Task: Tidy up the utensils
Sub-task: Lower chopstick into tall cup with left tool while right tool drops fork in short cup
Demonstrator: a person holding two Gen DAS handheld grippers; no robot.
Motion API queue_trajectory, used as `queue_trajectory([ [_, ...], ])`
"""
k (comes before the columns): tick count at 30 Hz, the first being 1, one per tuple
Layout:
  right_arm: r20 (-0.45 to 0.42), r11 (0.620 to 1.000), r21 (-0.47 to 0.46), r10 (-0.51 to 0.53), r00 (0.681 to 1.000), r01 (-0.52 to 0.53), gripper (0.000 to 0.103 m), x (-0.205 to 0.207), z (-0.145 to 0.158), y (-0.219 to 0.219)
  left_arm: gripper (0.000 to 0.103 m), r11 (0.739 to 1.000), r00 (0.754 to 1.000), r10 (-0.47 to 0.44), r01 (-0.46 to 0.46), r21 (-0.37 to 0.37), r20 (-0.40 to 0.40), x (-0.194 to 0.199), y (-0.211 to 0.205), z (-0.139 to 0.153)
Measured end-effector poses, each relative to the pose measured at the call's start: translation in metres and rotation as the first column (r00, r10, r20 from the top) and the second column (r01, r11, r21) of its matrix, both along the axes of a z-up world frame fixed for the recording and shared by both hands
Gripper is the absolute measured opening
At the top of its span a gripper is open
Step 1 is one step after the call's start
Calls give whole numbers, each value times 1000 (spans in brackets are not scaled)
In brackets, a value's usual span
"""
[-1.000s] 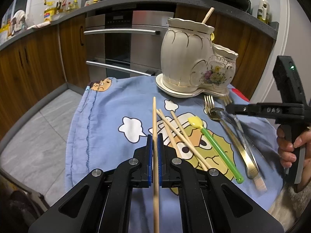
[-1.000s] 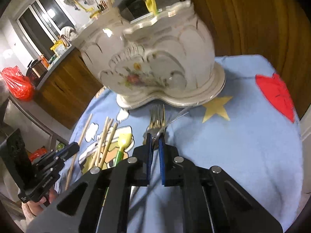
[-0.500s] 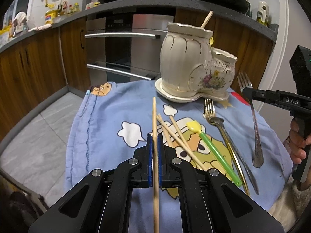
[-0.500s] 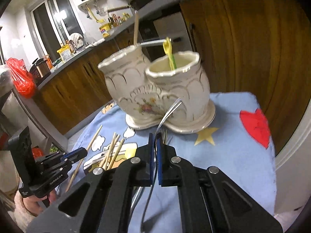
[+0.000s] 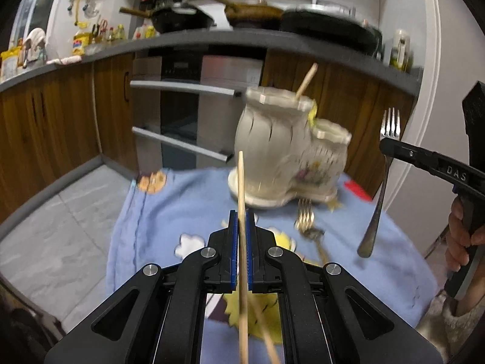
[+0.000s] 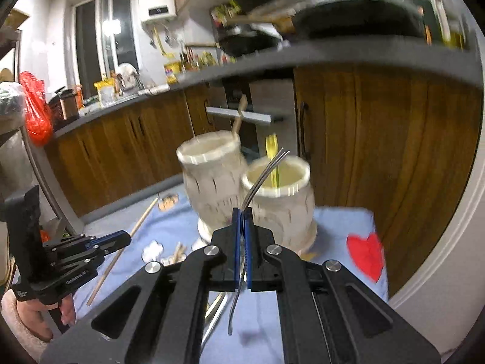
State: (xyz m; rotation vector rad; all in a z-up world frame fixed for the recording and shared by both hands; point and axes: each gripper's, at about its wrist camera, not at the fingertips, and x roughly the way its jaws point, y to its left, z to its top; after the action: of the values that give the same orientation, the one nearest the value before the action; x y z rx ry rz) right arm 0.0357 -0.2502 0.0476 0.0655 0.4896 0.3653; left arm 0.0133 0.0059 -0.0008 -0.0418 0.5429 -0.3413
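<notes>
Two grippers are seen here, each clamped on one utensil. From the left wrist view, the left gripper point(image 5: 241, 227) is closed tight on a wooden chopstick point(image 5: 241, 188), which is held off the blue cartoon cloth point(image 5: 182, 200) and pointed toward the cream ceramic holder point(image 5: 272, 151), a two-cup thing parked on its saucer at the far end of the cloth. One chopstick point(image 5: 306, 82) is already stuck in the taller cup. Over on the right, the right gripper point(image 5: 386, 148) is pinched on a silver fork point(image 5: 380, 188), held in the air with tines up and handle hanging down, gripped just below the tines. Another fork point(image 5: 304, 218) is left lying on the cloth just in front of the holder. From the right wrist view, pretty blurry, the right gripper point(image 6: 242, 221) is shut on the same fork point(image 6: 260, 179), its tines lined up in front of the shorter cup's point(image 6: 277, 182) rim, where something yellow-green point(image 6: 271, 151) is poking out. The left gripper point(image 6: 121, 239) is seen lower left with its chopstick point(image 6: 133, 230) clamped, slanted above the cloth.
</notes>
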Motion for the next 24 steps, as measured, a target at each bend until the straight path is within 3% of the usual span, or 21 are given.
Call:
queue_trajectory([
  [11, 226, 997, 76, -29, 974, 12, 2, 9, 60, -12, 5, 993, 976, 1, 25, -117, 220, 23, -8, 64],
  [24, 309, 988, 118, -132, 942, 100, 2, 69, 62, -20, 5, 961, 920, 27, 85, -264, 392, 104, -44, 111],
])
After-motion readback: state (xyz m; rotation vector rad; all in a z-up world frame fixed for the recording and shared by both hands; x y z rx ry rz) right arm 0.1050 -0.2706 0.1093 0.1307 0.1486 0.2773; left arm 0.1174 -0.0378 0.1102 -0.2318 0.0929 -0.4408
